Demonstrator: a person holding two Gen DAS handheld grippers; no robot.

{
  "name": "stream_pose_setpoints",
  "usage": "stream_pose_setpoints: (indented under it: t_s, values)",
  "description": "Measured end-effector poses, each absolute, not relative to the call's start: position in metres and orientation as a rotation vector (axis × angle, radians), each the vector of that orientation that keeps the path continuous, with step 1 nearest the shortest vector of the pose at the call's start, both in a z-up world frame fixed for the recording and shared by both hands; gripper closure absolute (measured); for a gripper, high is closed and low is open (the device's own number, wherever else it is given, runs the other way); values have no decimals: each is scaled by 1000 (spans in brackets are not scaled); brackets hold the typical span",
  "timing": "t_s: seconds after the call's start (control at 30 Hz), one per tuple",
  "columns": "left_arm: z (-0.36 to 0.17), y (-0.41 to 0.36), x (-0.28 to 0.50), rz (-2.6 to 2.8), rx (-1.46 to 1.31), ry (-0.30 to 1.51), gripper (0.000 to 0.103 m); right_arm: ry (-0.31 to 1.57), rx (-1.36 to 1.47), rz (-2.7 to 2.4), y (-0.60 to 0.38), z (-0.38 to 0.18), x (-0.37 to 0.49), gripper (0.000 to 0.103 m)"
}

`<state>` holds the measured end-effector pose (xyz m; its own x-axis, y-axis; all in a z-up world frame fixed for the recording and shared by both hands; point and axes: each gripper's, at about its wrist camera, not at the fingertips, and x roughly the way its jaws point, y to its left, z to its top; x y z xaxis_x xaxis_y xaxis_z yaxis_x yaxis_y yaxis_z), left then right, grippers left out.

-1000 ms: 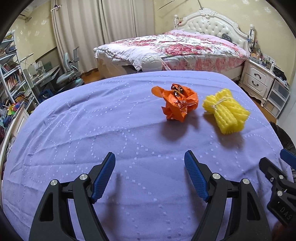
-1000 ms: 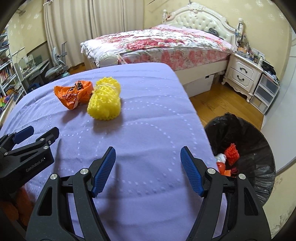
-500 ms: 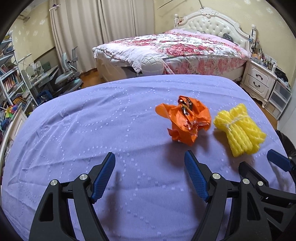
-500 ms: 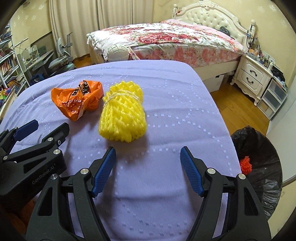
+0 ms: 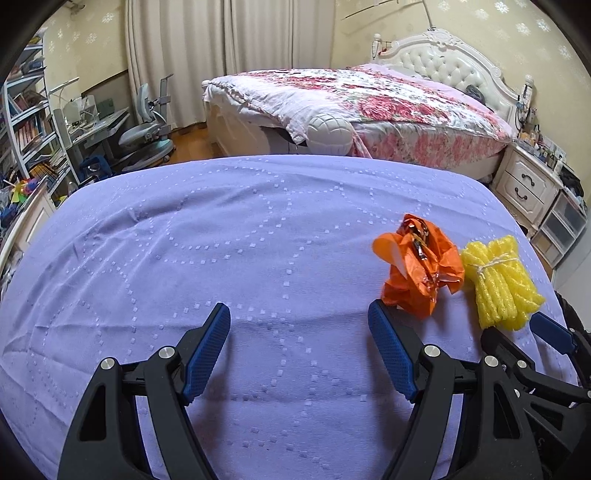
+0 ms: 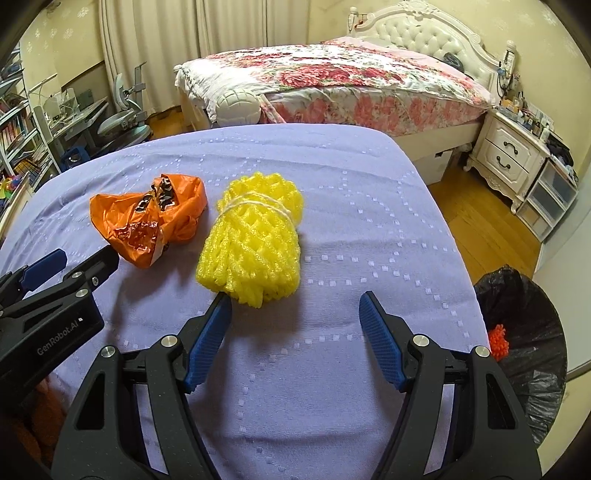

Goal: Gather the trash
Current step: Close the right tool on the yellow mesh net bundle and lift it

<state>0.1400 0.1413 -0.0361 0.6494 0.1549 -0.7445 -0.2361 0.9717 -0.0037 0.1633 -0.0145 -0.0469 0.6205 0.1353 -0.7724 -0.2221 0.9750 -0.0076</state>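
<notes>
Pale yellow wallpaper point(image 5: 498, 22) with a small white pattern is covering the walls, and cream curtains point(image 5: 229, 55) are hanging closed at the back. A bed point(image 6: 369, 85) with a white tufted headboard point(image 6: 424, 33) is wearing a floral quilt. A white nightstand point(image 6: 506, 155) is standing beside it on wooden flooring point(image 6: 476, 221). Bookshelves point(image 5: 26, 125) and a grey chair point(image 5: 147, 129) are filling the left side.

Home bedroom, floral bed point(image 5: 369, 99), nightstand point(image 6: 508, 155)
</notes>
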Motion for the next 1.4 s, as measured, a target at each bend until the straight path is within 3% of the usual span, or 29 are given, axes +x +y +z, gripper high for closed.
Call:
stream_pose_setpoints:
  t_s: [0.5,0.53,0.57,0.7,0.77,0.9,0.93,1.0,1.03,1.07,1.4]
  values:
    - [-37,161,131,244,-109,844,28,855,-94,225,2,-44,176,33]
    - [-36,159,131,242,-97,840,28,858,-94,223,2,-44,178,35]
    - [-36,156,130,238,-83,835,28,865,-91,223,2,-45,181,47]
    - [-34,150,128,228,-48,823,27,868,-86,218,-3,-45,184,65]
    - [-34,149,129,227,-41,819,27,866,-87,210,-7,-45,183,79]
    - [-34,149,129,227,-43,820,27,871,-77,214,-17,-45,182,84]
    - [-34,149,129,226,-47,820,27,874,-79,218,-18,-45,181,81]
    - [-34,150,129,226,-56,820,27,882,-81,248,-17,-44,176,62]
    - [-33,151,129,225,-64,819,27,881,-78,250,-17,-44,174,36]
    - [-34,152,128,226,-70,819,27,868,-76,248,-16,-43,170,26]
    - [-34,157,125,229,-84,812,27,818,-70,180,-2,-38,188,26]
